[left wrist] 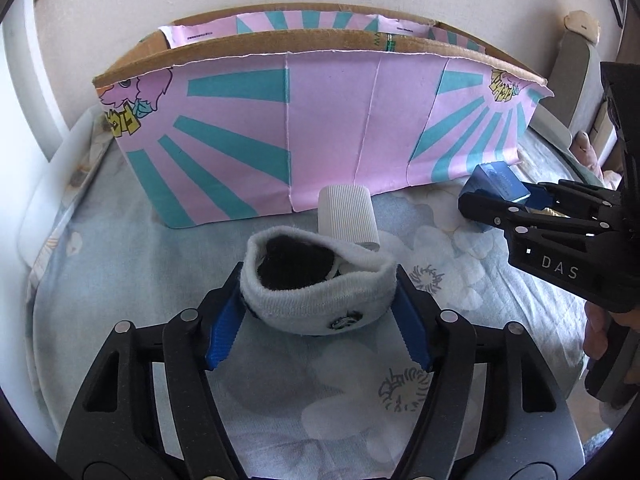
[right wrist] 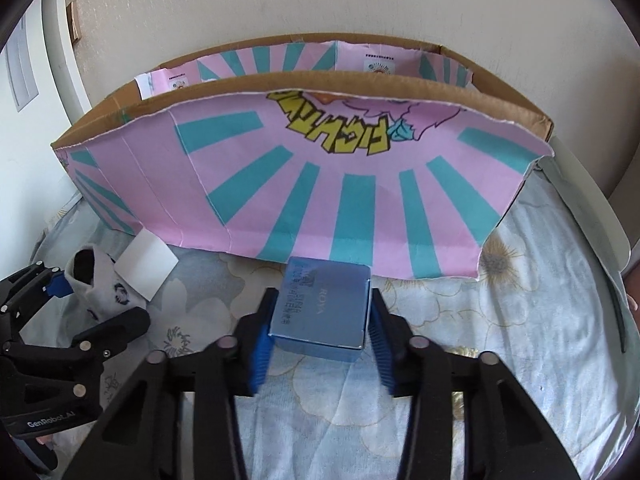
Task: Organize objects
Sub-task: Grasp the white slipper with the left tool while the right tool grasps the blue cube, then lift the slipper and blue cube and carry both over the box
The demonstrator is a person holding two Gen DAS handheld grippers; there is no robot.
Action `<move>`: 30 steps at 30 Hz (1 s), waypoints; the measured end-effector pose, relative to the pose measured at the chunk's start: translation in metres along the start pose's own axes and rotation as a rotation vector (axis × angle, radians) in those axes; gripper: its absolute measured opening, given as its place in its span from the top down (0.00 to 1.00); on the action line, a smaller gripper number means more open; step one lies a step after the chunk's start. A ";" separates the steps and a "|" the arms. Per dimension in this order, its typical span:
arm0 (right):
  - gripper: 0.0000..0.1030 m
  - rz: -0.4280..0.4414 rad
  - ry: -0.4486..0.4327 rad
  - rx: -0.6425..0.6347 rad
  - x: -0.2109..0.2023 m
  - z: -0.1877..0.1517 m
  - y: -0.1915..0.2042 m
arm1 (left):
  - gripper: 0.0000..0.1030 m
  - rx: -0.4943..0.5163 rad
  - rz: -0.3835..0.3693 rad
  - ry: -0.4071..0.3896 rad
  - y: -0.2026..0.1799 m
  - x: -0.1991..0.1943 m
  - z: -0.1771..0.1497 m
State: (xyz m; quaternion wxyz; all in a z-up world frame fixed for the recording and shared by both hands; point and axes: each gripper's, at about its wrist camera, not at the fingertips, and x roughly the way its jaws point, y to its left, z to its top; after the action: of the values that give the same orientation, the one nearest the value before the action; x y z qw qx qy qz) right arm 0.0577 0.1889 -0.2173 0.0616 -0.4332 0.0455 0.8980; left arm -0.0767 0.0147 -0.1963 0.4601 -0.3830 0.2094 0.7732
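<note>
Sock [left wrist: 320, 292] clamped in left gripper [left wrist: 320, 280], low over the bed [left wrist: 120, 260]. Right gripper [right wrist: 320, 320] straddles blue box [right wrist: 324, 312], pads at its sides; grip looks closed on it, box sitting on bed. White case [left wrist: 348, 216] lies between, before the carton [left wrist: 320, 128]. Likely pick-up stage; next, lift both over carton's near wall and release inside.
</note>
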 end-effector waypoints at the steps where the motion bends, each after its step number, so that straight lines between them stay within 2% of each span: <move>1: 0.63 -0.001 -0.001 0.001 0.000 0.000 0.000 | 0.37 -0.002 -0.001 -0.001 0.000 0.001 0.000; 10: 0.66 -0.001 -0.014 -0.013 -0.011 -0.001 -0.002 | 0.39 -0.020 0.001 -0.013 -0.002 -0.003 0.004; 15: 0.67 0.010 -0.029 -0.012 -0.035 0.004 -0.003 | 0.39 -0.043 0.016 -0.024 -0.004 -0.021 0.012; 26: 0.67 0.015 -0.093 0.017 -0.125 0.041 -0.005 | 0.39 -0.177 0.108 -0.096 -0.001 -0.134 0.060; 30: 0.67 0.010 -0.103 0.039 -0.152 0.048 -0.012 | 0.39 -0.167 0.159 -0.127 -0.010 -0.168 0.070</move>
State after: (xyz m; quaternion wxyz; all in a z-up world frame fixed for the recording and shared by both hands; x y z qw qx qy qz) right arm 0.1161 0.1966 -0.0691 0.0679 -0.3848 0.0617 0.9184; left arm -0.0484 -0.0260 -0.0205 0.3762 -0.3525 0.1444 0.8446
